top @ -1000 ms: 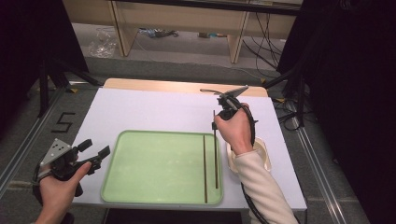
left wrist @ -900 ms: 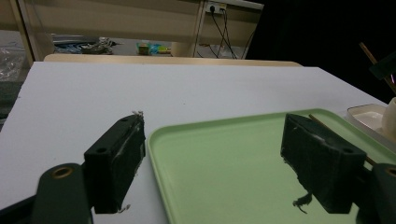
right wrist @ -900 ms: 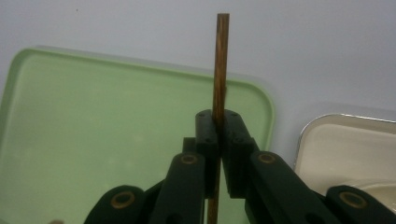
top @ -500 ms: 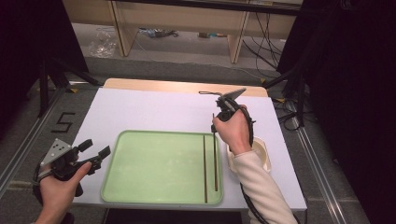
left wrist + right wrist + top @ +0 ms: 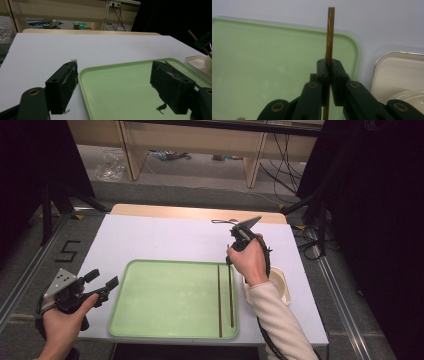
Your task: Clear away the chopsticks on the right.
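the right tool (image 5: 329, 72) is clamped shut on a wooden chopstick (image 5: 330, 35), gripping it partway along, with its far end sticking out past the pads. in the high view that chopstick (image 5: 231, 290) slopes down from the right tool (image 5: 235, 249) onto the right part of the green tray (image 5: 165, 295), just beside a second chopstick (image 5: 219, 300) already lying flat there. the left tool (image 5: 100, 287) rests wide open and holding nothing at the tray's left edge, one pad on either side of the rim.

the job looks like laying the pair side by side. to do it well, lower the held end gently until the stick lies flat and parallel to its mate, then ease the grip apart so it does not roll. keep clear of the cream dish (image 5: 280, 285) on the tabletop (image 5: 165, 240) to the right.
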Action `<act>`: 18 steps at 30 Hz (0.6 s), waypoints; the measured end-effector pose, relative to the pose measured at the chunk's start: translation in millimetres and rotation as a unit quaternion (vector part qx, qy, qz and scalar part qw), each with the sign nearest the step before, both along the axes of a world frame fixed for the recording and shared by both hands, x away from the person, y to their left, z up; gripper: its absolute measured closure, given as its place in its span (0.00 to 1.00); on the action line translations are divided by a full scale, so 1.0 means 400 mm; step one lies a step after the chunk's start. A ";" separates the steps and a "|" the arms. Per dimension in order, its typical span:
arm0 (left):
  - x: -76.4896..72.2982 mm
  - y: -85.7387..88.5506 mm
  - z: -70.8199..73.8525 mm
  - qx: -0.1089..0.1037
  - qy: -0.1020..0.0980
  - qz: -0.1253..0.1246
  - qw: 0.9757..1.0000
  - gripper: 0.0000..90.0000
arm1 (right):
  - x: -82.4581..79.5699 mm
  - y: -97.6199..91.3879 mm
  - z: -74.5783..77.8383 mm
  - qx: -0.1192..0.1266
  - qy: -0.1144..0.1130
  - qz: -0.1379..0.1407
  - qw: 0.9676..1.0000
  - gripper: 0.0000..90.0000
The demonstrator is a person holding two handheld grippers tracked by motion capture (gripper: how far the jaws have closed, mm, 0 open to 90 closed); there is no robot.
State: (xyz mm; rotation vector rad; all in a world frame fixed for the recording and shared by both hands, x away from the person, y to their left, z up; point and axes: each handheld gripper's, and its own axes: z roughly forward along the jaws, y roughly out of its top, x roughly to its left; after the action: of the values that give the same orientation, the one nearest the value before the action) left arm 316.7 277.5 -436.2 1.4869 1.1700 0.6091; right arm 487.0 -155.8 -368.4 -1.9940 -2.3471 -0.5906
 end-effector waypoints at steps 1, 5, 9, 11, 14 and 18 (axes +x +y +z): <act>0.000 0.000 0.000 0.000 0.000 0.000 1.000 0.24 | 0.000 0.000 -0.001 0.000 0.000 0.000 1.000 0.97; 0.000 -0.001 0.001 0.000 -0.001 -0.001 1.000 0.24 | 0.000 0.008 -0.006 0.000 0.015 -0.015 1.000 0.97; 0.000 0.000 0.001 -0.001 -0.001 0.000 1.000 0.24 | 0.000 0.012 -0.011 -0.002 0.014 -0.016 1.000 0.97; -0.001 0.000 0.001 0.000 -0.001 0.000 1.000 0.24 | 0.002 0.008 -0.013 -0.004 0.015 -0.007 1.000 0.97; 0.000 0.000 0.001 0.000 -0.001 0.000 1.000 0.24 | 0.003 0.009 -0.017 -0.006 0.016 -0.012 1.000 0.97; 0.000 0.000 0.000 0.002 0.001 0.000 1.000 0.25 | 0.005 0.007 -0.020 -0.007 0.027 -0.014 1.000 0.97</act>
State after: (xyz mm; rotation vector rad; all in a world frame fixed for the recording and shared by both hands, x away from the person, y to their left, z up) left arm 316.7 277.3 -436.1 1.4915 1.1706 0.6101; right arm 488.8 -152.8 -376.4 -2.0248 -2.3023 -0.5161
